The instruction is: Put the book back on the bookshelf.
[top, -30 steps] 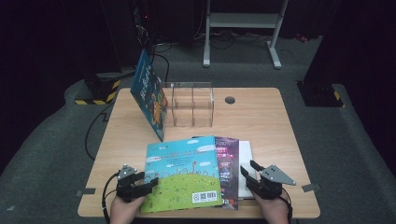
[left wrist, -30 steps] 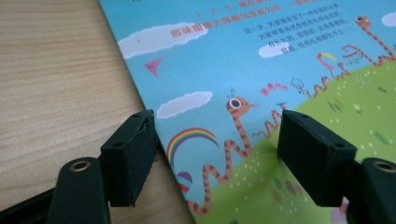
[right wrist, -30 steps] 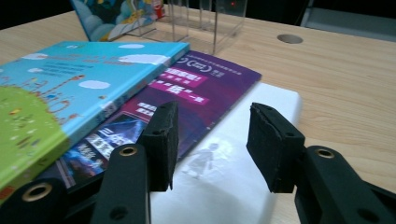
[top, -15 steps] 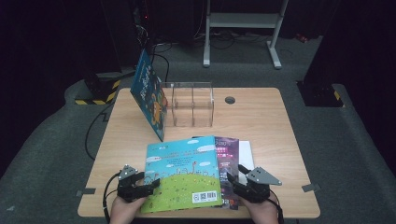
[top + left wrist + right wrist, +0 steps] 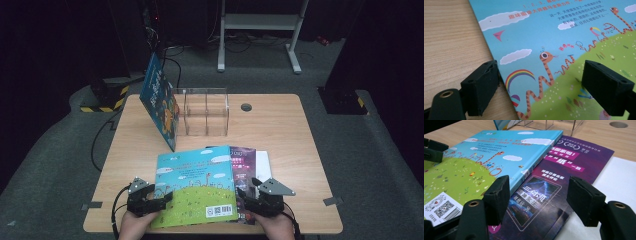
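So: one book stood by the clear rack [image 5: 206, 114] | picture book [image 5: 196, 186], purple book [image 5: 554, 187], white one remained flat | my left gripper [image 5: 541, 87] and right gripper [image 5: 537, 195] just opened, holding nothing.

Two black hand-held grippers: the left gripper [image 5: 159, 197] trails a black cable; the right gripper [image 5: 250, 188] carries a grey three-cornered plate; blocky jaws with brass-ringed screw holes.

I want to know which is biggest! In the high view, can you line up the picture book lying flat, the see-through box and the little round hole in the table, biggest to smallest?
1. The flat picture book, clearly biggest, though it lies nearer the camera.
2. The see-through box.
3. The round hole, by far the smallest.
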Motion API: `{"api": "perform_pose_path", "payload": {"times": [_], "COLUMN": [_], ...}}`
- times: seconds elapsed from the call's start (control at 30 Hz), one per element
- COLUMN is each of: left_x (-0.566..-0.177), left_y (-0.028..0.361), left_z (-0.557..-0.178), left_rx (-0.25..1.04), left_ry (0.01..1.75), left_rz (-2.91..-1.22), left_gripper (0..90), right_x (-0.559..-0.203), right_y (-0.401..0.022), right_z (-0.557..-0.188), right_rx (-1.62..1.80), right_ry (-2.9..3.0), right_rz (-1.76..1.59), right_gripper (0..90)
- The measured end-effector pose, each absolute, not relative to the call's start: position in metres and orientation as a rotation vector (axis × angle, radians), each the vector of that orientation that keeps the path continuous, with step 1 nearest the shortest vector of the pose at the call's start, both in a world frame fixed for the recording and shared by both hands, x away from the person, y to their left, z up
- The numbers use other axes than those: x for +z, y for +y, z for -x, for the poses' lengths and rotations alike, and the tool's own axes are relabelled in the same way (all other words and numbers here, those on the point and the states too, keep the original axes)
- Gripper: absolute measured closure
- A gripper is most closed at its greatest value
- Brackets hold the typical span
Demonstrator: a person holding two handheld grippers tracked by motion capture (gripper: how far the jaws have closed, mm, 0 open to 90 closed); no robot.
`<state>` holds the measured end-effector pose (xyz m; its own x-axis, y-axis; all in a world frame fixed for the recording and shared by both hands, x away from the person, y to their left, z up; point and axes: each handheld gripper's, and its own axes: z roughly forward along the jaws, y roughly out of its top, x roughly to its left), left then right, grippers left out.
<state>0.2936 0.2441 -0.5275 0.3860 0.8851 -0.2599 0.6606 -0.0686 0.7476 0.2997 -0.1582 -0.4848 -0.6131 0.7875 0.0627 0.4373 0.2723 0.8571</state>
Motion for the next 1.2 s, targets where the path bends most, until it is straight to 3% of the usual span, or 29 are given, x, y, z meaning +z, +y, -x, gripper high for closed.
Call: {"api": "perform_pose_path", "payload": {"times": [0.57, 1.2], "left_x": [-0.523, -0.521], "left_y": [0.229, 0.192], "left_z": [-0.298, -0.302], "left_rx": [0.334, 0.283], "left_ry": [1.323, 1.229], "left_rz": [-1.847, -1.891], "left_gripper": [15.7, 17.9], "right_x": [-0.488, -0.484], "right_y": [-0.151, -0.179], "right_z": [-0.299, -0.302], "right_rx": [1.266, 1.268], "right_ry": [2.198, 2.150], "right_rz": [-1.095, -1.208], "right_gripper": [36.5, 35.1]}}
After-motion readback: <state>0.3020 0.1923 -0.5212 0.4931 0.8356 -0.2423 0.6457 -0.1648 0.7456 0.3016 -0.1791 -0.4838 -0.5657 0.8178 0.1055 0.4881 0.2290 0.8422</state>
